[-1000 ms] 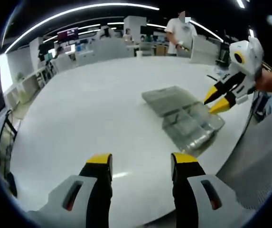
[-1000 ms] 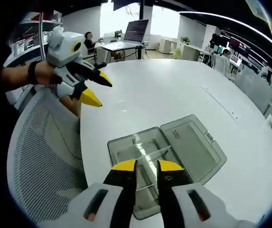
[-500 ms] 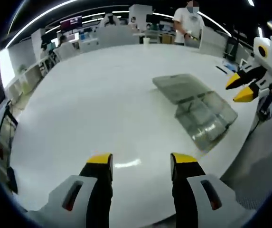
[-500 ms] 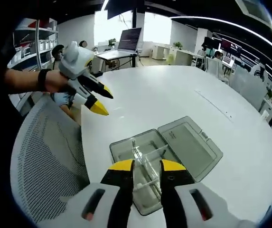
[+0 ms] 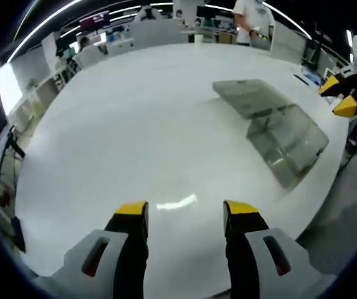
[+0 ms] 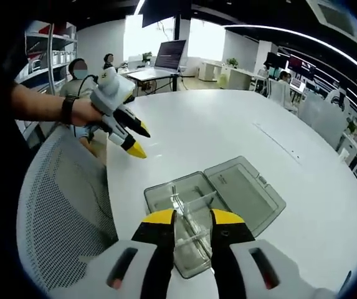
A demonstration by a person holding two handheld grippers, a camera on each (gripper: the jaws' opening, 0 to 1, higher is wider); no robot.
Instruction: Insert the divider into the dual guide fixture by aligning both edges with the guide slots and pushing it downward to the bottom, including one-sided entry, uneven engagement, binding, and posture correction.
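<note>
While the left gripper (image 5: 184, 215) hangs over bare white table (image 5: 122, 137) with its yellow-tipped jaws set wide apart and nothing between them, the clear plastic box (image 6: 194, 215), lid folded open flat beside it, lies near the table's edge in front of a grey mesh chair (image 6: 60, 205). In the right gripper view that left gripper (image 6: 136, 138) shows at the left, held in a hand (image 6: 81, 112) off to the side of the box, well apart from it. To its right, the right gripper (image 6: 190, 218) hovers just above the box, its jaws parted by a narrow gap; I judge nothing is held, though the clear parts behind the tips make that uncertain. A thin clear divider (image 6: 194, 208) appears to sit slantwise inside the box, and I cannot tell whether both of its edges are in their slots. Risks as I judge them: pressing down on one end would cock it further and bind it; the box is unrestrained by the left gripper and near the edge, so a push could slide or tip it; transparency invites misjudged contact. No brand, label or legible writing is seen on the box or grippers.
</note>
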